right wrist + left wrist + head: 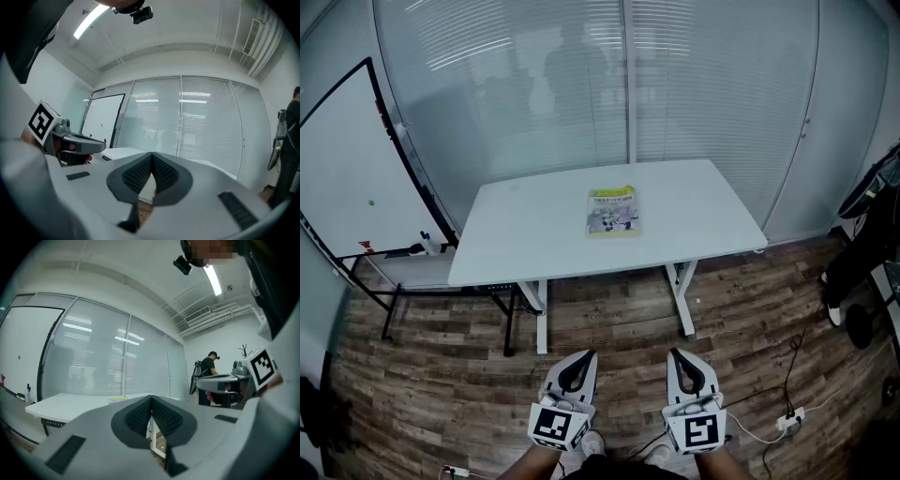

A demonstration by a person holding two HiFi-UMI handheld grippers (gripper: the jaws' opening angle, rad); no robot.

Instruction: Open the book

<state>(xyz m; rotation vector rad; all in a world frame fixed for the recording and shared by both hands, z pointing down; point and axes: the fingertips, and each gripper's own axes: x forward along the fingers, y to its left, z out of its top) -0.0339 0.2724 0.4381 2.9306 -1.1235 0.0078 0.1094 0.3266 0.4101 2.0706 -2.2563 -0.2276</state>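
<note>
Book [612, 210] lies closed and flat near the middle of the white table [516, 234]. A whiteboard [347, 169] stands left of the table. Left gripper [587, 357] and right gripper [679, 355] hover side by side on the near side, well apart from the table, above the wood floor [441, 375], each with jaws pressed together on nothing

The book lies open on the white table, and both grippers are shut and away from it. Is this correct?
No: the book is closed, cover up, as the head view shows. It lies on the white table, and the left gripper and right gripper are shut and away from it.
</note>
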